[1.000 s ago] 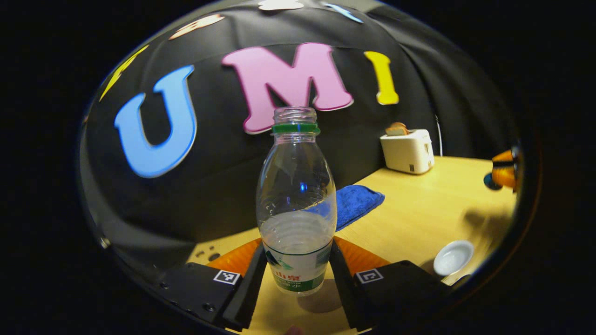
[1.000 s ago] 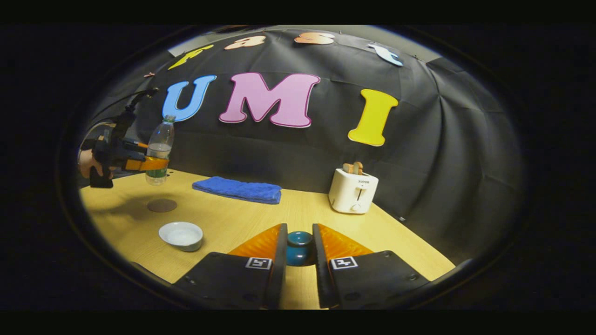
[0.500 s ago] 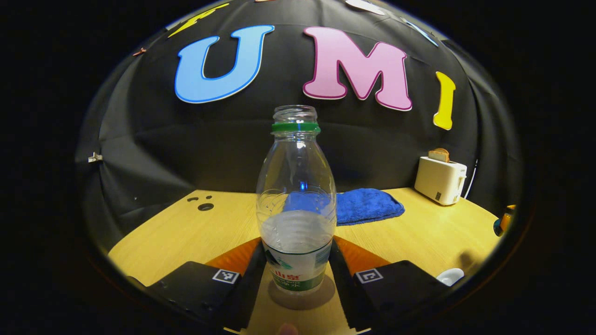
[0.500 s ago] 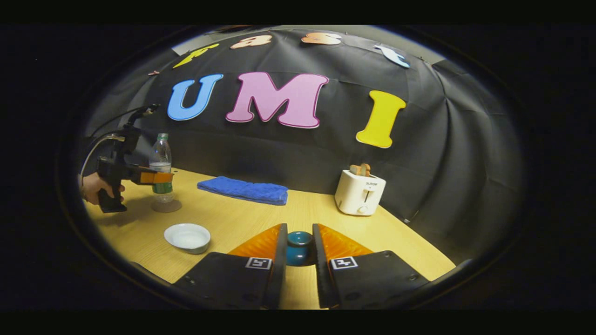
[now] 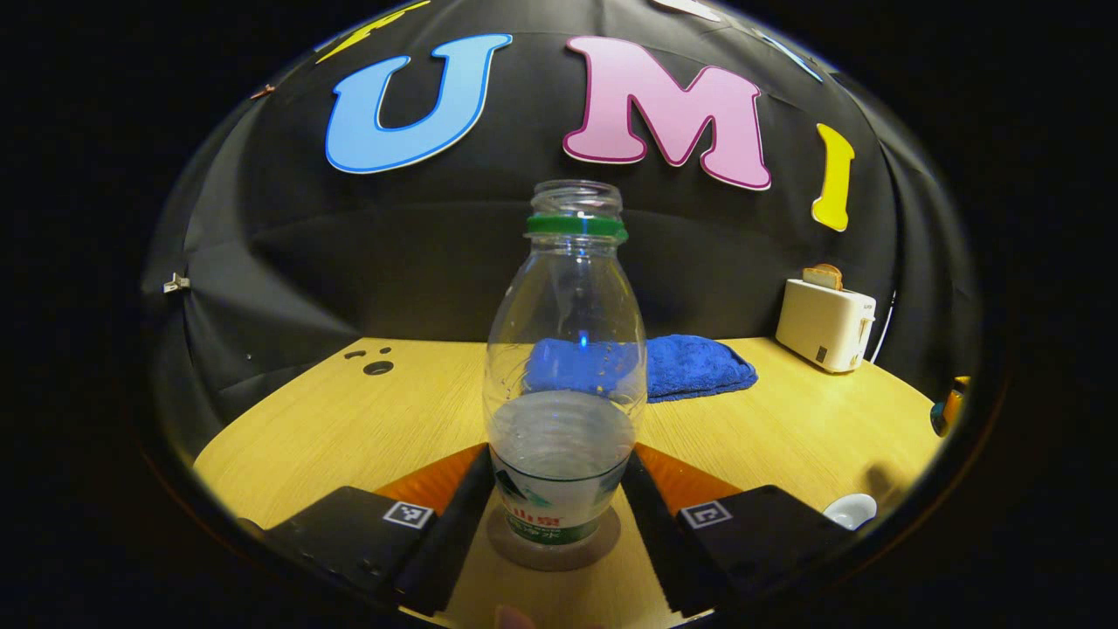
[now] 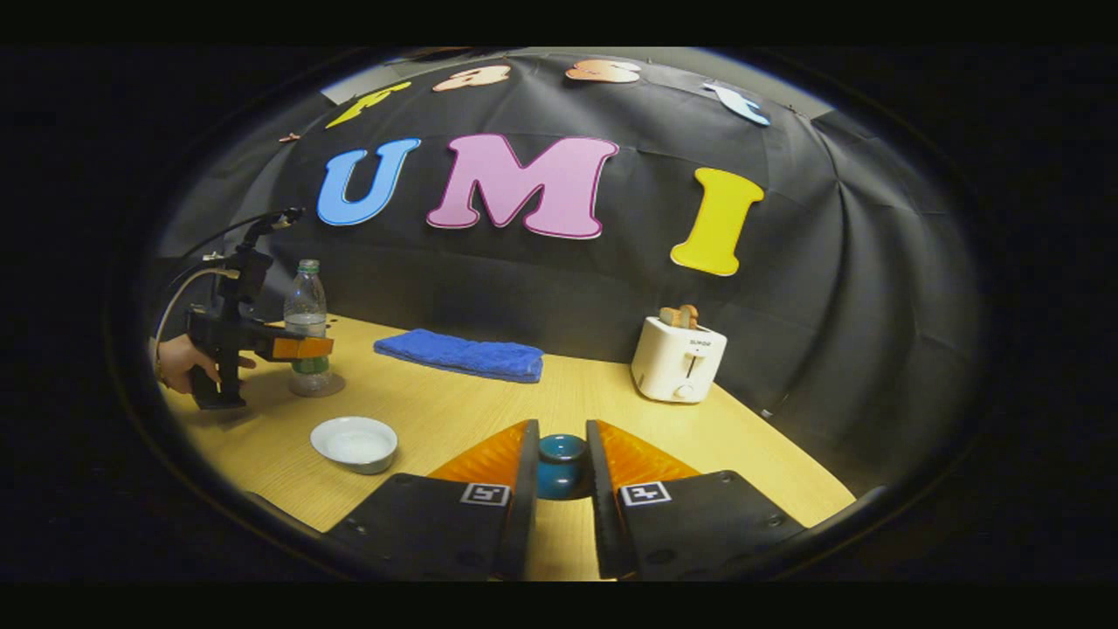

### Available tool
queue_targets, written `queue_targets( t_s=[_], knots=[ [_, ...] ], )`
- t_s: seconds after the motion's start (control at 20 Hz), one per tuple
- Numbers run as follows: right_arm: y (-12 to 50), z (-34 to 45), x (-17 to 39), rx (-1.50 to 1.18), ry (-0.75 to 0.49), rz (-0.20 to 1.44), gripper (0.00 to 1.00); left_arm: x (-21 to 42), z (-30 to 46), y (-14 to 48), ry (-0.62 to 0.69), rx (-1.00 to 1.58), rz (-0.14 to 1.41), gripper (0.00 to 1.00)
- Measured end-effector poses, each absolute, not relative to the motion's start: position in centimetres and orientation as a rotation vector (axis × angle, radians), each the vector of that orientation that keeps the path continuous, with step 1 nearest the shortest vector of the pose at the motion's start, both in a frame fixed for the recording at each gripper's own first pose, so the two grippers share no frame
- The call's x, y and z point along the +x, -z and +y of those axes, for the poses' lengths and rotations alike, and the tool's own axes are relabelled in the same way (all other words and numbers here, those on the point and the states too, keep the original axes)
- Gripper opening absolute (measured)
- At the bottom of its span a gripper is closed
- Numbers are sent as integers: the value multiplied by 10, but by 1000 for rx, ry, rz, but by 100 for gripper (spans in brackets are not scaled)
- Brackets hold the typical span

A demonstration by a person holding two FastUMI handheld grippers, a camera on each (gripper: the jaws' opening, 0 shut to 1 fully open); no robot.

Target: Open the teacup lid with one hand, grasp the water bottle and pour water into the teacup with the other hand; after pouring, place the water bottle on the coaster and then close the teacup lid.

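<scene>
I have the water bottle (image 5: 565, 384) standing on the coaster (image 5: 554, 550) with my left gripper (image 5: 557, 515) spread just clear of it, while my right gripper (image 6: 559, 489) pinches the teacup lid (image 6: 561, 466), ready to close the teacup (image 6: 355, 443).

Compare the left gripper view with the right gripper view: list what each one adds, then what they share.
Left gripper view adds: a close look at the water line in the water bottle, and holes in the tabletop. Right gripper view adds: the teacup lid pinched in the right gripper, and the hand holding the left gripper. Shared: the bottle upright on the coaster, the open teacup, blue towel, toaster and table.
</scene>
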State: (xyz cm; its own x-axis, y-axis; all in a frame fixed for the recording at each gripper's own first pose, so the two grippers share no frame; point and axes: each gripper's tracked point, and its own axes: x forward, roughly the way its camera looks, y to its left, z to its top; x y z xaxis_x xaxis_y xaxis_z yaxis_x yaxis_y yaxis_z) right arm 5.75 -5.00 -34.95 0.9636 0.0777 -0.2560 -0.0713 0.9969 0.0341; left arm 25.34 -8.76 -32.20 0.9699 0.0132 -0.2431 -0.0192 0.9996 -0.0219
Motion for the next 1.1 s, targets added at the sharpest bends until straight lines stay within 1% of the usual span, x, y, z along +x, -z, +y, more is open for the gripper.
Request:
queue_targets(
  t_s=[0.1,0.4,0.6,0.9,0.95,1.05,1.1],
  knots=[
    [349,-47,57,26,-81,260,36,251,-89,324,-19,-34,249,96],
    [343,-21,60,55,-124,251,36,234,-81,329,-42,-17,276,96],
    [341,21,60,109,-189,254,27,200,-72,330,-81,-11,293,96],
    [345,89,56,155,-297,270,27,158,-69,337,-76,-23,325,96],
    [349,97,56,153,-308,273,31,152,-66,338,-82,-25,328,96],
    [355,105,56,153,-319,283,31,143,-62,339,-90,-31,328,96],
    [358,108,57,154,-322,288,36,140,-61,340,-93,-34,327,96]
  ],
)
